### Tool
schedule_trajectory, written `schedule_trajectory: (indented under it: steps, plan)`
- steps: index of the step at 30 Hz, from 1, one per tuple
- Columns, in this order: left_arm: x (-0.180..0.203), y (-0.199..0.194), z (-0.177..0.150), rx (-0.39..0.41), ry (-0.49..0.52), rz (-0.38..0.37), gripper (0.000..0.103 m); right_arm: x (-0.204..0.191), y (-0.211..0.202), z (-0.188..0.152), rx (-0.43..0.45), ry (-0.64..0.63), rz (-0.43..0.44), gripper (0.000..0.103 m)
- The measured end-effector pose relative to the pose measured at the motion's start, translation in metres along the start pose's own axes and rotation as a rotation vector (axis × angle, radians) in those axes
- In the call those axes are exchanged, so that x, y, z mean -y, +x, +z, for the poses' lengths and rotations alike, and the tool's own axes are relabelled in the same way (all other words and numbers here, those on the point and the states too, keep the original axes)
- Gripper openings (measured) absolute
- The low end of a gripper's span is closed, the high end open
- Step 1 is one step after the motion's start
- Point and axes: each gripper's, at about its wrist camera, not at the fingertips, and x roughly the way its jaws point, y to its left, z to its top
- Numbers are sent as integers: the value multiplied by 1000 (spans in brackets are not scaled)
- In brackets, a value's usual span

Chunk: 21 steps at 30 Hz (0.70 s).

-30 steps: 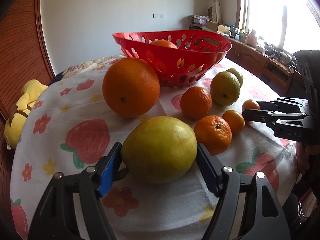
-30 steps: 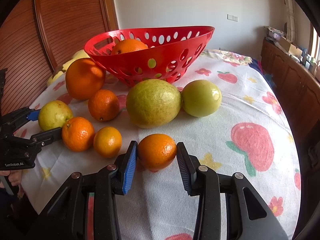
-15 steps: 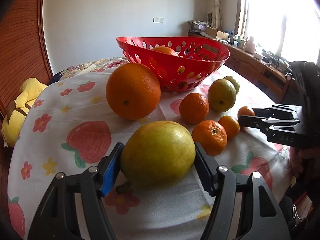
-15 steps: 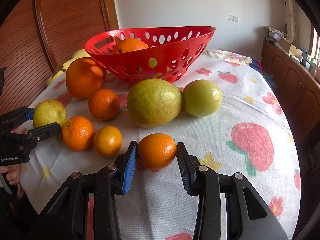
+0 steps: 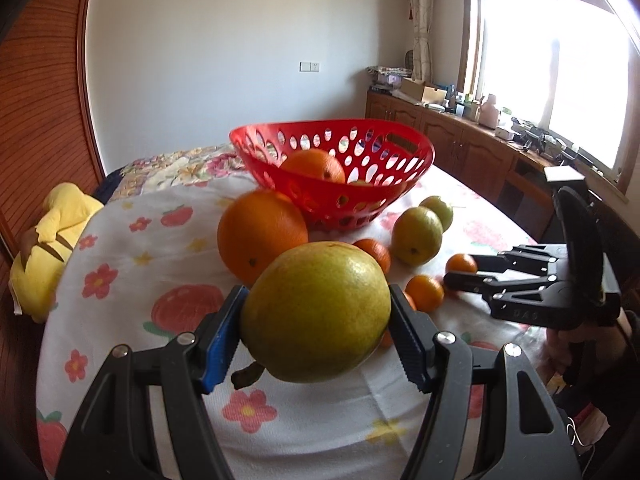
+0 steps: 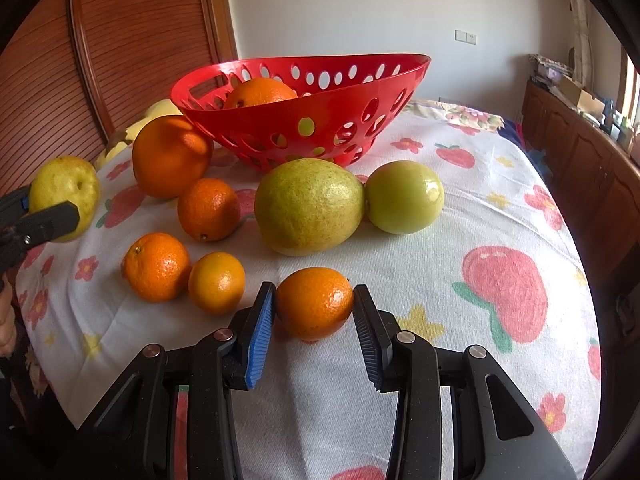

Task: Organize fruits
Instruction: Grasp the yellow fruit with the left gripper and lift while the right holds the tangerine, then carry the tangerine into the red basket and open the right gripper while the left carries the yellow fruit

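Observation:
My left gripper [image 5: 316,316] is shut on a big yellow-green pear-like fruit [image 5: 316,312] and holds it above the tablecloth; it also shows at the left edge of the right wrist view [image 6: 64,194]. My right gripper [image 6: 314,310] stands around a small mandarin [image 6: 314,302] on the cloth; its jaws are close to the fruit's sides, the left one touching and a small gap on the right. The red perforated basket [image 6: 320,120] stands at the back with an orange [image 6: 258,92] in it; it also shows in the left wrist view [image 5: 332,168].
On the flowered tablecloth [image 6: 460,264] lie a big orange [image 6: 172,156], a large yellow-green citrus [image 6: 308,206], a green fruit [image 6: 404,196] and three small mandarins [image 6: 156,266]. A yellow plush toy [image 5: 48,248] lies at the table's left edge.
My left gripper has lifted the yellow-green fruit off the cloth and upward. My right gripper has stayed around the mandarin.

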Motion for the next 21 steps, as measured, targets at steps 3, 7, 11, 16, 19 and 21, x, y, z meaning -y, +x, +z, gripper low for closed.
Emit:
schedule_trajectory:
  steps: [3,7,11,16,19,21]
  plan:
    - [1,-2,6,10,6,-1,67,0,0,0,1,0,-2,39]
    - [1,-2,14,21,8,-1,67,-1,-3,0,7,-2,-9,39]
    - [0,-1,22,34,18,1,67,-3,-9,0,18,-7,-13,39]
    - [-2,1,34,51,24,4,67,1,-21,6,48,4,-7,39]
    - [-2,-1,42,69,24,2,67,1,-32,16,74,-15,2,39]
    - [-3,-1,48,78,29,5,67,0,-39,25,97,-27,14,39]
